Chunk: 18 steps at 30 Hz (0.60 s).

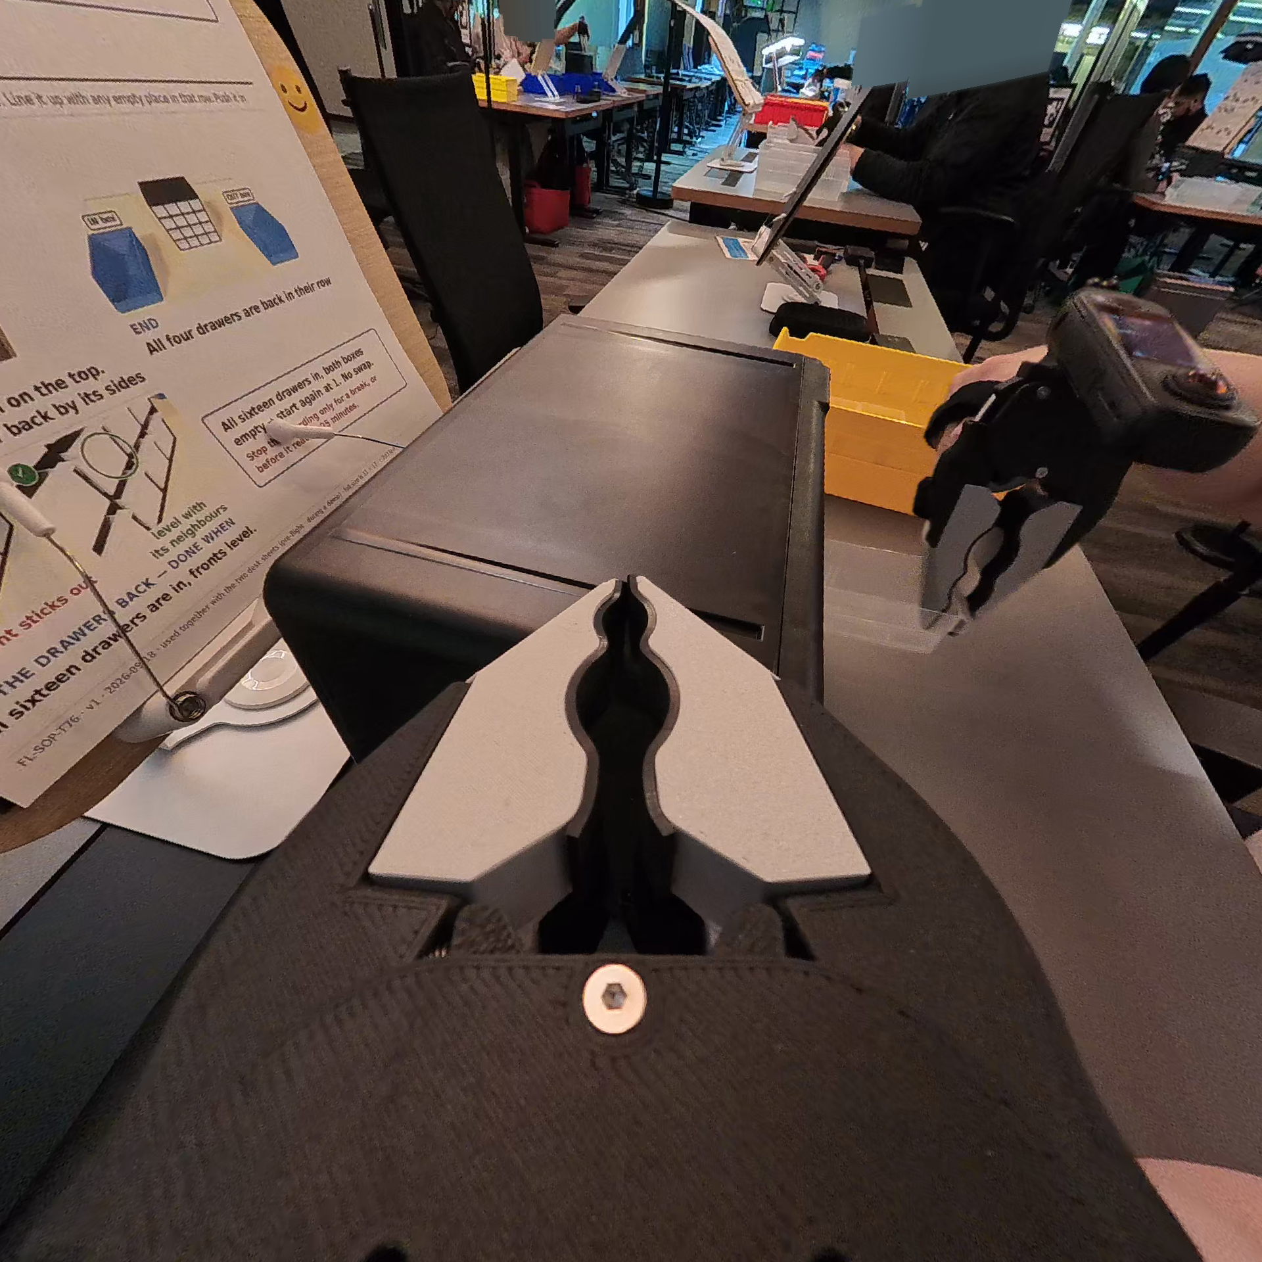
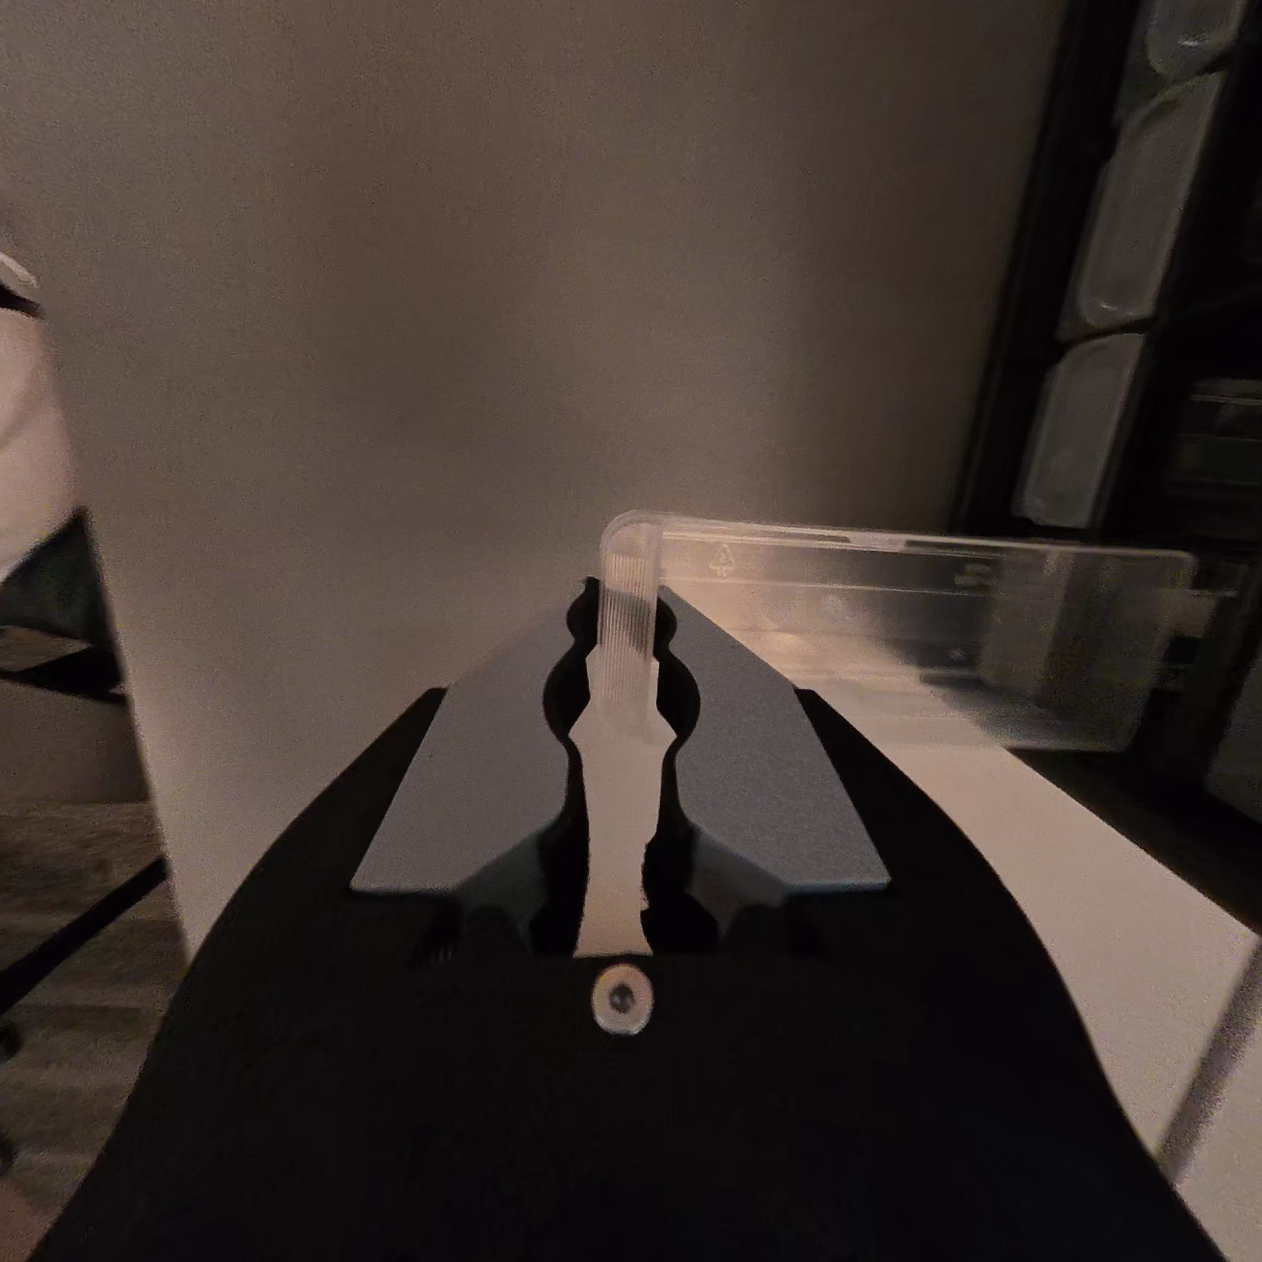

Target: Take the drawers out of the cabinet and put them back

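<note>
The black cabinet [image 1: 580,444] stands on the grey table, seen from above in the left wrist view. My left gripper [image 1: 628,584] is shut and empty over the near edge of the cabinet's top. My right gripper [image 2: 625,591] is shut on the ribbed front tab of a clear plastic drawer [image 2: 922,635], held just above the table. The drawer's far end is at the cabinet's front [image 2: 1120,273], where other clear drawers sit in their slots; whether it is still in a slot I cannot tell. The right gripper [image 1: 952,611] and drawer [image 1: 877,614] also show in the left wrist view, right of the cabinet.
A yellow bin [image 1: 874,416] stands on the table behind the right gripper. An instruction sheet on a wooden board [image 1: 171,341] leans left of the cabinet. A tablet on a stand [image 1: 799,273] is farther back. A black chair [image 1: 444,205] and other desks lie beyond. The gap from one gripper's tips to the other's is roughly 30 cm.
</note>
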Each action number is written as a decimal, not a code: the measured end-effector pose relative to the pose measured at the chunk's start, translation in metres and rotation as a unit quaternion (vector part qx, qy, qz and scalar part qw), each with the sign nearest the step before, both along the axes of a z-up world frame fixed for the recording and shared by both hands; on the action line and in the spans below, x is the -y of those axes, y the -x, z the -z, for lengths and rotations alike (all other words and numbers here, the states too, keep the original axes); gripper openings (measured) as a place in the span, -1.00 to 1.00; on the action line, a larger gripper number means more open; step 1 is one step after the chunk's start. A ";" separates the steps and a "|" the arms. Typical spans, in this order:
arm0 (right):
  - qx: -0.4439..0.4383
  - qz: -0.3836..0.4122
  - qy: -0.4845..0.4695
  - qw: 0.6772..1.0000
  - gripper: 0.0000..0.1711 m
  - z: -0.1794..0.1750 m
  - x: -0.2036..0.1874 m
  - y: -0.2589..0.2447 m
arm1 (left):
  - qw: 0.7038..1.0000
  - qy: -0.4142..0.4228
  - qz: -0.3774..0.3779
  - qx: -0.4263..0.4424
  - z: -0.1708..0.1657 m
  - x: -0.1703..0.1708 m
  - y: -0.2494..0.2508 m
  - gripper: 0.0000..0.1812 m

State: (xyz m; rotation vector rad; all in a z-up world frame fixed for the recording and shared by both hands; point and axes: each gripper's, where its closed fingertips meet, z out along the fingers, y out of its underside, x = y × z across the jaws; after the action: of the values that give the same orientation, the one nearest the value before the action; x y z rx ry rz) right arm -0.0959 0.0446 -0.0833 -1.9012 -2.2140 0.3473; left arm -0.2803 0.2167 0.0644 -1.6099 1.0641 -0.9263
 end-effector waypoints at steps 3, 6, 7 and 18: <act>-0.015 0.008 0.073 0.997 -0.86 -0.010 0.019 0.005 | 1.000 0.000 0.000 0.000 0.000 0.000 0.000 -1.00; -0.016 0.015 0.084 0.996 -0.86 -0.010 0.024 0.006 | 1.000 0.000 0.000 0.000 0.000 0.000 0.000 -1.00; -0.020 0.008 0.077 0.997 -0.87 -0.008 0.026 0.006 | 1.000 -0.001 0.000 0.000 0.000 0.000 0.000 -1.00; -0.007 -0.191 -0.062 0.980 -0.85 0.059 0.073 -0.014 | 1.000 0.000 0.003 0.001 0.000 0.001 0.000 -1.00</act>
State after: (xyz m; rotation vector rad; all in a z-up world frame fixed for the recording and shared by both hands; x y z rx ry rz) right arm -0.0823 -0.0287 -0.1419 -1.4024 -2.5210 0.2699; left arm -0.2804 0.2160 0.0646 -1.6061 1.0687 -0.9303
